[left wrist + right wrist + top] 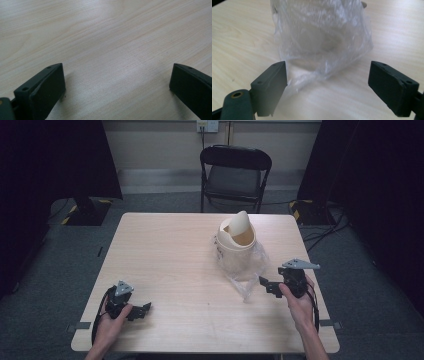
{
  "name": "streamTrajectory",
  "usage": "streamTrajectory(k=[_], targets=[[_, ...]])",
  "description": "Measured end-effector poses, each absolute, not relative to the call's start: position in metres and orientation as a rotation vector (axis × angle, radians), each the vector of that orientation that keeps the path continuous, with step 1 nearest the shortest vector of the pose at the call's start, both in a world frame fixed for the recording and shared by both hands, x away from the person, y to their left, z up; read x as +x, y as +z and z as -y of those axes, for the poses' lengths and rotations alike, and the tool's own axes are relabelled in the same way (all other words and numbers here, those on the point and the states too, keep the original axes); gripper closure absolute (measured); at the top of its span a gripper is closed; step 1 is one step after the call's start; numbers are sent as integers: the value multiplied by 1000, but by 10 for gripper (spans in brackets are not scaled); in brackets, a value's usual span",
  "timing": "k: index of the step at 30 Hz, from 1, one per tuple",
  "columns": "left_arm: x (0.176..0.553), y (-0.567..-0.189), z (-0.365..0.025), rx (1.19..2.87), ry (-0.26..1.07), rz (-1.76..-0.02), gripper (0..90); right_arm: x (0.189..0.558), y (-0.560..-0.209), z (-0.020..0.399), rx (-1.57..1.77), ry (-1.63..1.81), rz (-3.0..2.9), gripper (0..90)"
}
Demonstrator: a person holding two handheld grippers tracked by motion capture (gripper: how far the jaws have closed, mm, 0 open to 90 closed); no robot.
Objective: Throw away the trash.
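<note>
A small cream bin stands upright on the pale wooden surface, right of centre and toward the far side. Its long axis runs straight up, and its swing lid is tipped on edge so the rounded flap points upward, with the opening facing the near right. A clear plastic bag is bunched around the bin's base and spills toward the person's side, its crumpled tail trailing out along the wood toward the near edge.

The right claw is held in the person's right hand near the right edge, its jaws aimed leftward at the bag's trailing end and just beside it. In the right gripper view the two black jaws are spread wide apart, the loose plastic lying on the wood ahead of them; a fold of it reaches close beside one jaw, though I cannot tell if it touches. Nothing is pinched.

The left claw sits low at the near left corner in the left hand, well apart from the bin, jaws pointing rightward. In the left gripper view its jaws are also spread wide over bare wood grain.

A black folding chair stands beyond the far edge.
</note>
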State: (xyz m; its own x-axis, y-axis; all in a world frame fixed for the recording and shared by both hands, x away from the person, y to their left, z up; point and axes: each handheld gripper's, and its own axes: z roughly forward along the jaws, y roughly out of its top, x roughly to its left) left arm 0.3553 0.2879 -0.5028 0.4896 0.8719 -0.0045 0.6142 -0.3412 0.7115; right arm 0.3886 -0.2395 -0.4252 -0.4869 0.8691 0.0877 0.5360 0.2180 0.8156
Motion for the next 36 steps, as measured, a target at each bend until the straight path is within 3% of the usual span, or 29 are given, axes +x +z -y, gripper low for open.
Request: streamTrajectory(k=[25,36], targets=[[355,-503,-288,2078,504,-1219,0,358,-493,243,1355,910,-2239,150],[355,-503,-288,2078,504,-1219,0,356,-500,240,1317,939,-2186,106]])
